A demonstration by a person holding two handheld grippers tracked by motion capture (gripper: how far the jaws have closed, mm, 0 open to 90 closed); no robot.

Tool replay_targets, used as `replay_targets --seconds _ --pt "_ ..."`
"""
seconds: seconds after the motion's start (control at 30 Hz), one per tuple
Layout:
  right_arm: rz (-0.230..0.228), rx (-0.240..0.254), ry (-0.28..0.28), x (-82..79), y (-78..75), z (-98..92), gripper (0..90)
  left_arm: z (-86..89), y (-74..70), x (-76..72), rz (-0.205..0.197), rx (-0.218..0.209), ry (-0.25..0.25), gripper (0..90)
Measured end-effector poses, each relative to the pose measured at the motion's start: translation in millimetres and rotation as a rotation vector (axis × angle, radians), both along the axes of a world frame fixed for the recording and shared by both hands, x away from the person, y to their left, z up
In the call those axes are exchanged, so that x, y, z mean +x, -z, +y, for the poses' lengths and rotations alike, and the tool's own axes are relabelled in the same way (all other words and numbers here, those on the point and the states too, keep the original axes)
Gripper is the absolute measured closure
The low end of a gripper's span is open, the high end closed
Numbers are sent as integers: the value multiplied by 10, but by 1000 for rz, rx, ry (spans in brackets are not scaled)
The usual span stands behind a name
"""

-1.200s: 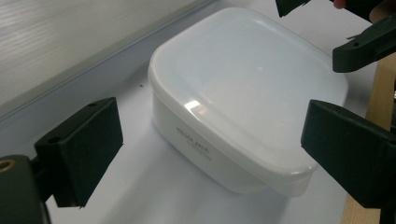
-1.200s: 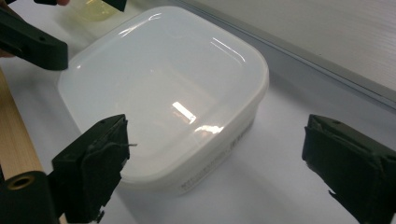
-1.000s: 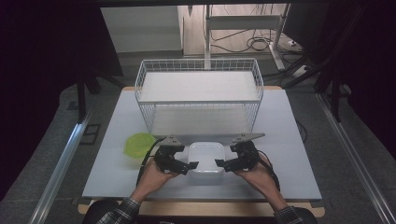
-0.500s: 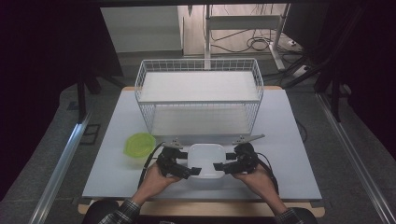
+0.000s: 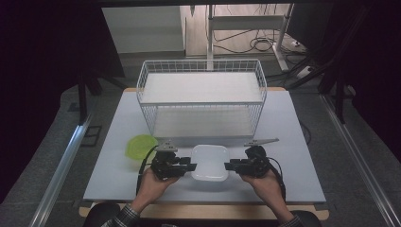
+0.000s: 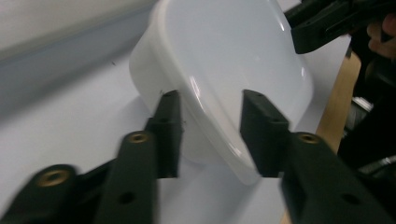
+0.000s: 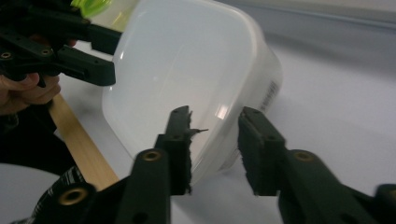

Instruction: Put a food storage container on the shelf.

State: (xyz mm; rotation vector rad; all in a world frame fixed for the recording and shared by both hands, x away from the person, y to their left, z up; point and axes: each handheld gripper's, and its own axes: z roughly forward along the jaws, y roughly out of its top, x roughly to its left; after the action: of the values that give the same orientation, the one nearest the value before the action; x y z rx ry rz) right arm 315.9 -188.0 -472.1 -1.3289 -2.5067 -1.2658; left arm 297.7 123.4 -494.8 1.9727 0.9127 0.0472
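Centrally, low in the high view, a white square plastic container (image 5: 210,162) sits on the pale table (image 5: 302,142), just below the front of a white wire basket (image 5: 201,101). Its corners are rounded and no long axis can be told from above. The left gripper (image 5: 189,166) meets its left rim and the right gripper (image 5: 230,166) its right rim. In the left gripper view the jaws stand parted, straddling the rim of the container (image 6: 224,84), one jaw inside and one outside; contact cannot be told. The right gripper view shows the same, jaws spread astride the container's (image 7: 187,79) wall.

A green bowl (image 5: 140,145) lies left of the left gripper, partly hidden behind it. Bare table stretches to the right edge, while the near wooden edge runs close below the hands.
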Motion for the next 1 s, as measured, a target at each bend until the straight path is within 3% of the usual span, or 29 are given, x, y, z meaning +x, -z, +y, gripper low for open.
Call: replay_targets --seconds 0.03,0.1,0.23,0.3,0.67,1.0 --pt "-6 9 4 -2 -15 -12 725 -2 -18 -9 -14 6 -14 657" --pt "-43 0 24 -9 -27 -16 782 -5 -24 -17 -30 9 -40 741" --pt "-87 -23 29 -21 -28 6 785 -4 -2 -12 -24 6 -67 775" --pt "-145 -54 32 -60 -41 56 786 -1 4 -7 -27 11 -76 786" --pt "-193 -6 31 -66 -152 40 787 36 -105 5 -33 -17 -79 788" --pt "-232 13 19 8 -343 73 789 91 -318 74 -66 -20 -89 789"
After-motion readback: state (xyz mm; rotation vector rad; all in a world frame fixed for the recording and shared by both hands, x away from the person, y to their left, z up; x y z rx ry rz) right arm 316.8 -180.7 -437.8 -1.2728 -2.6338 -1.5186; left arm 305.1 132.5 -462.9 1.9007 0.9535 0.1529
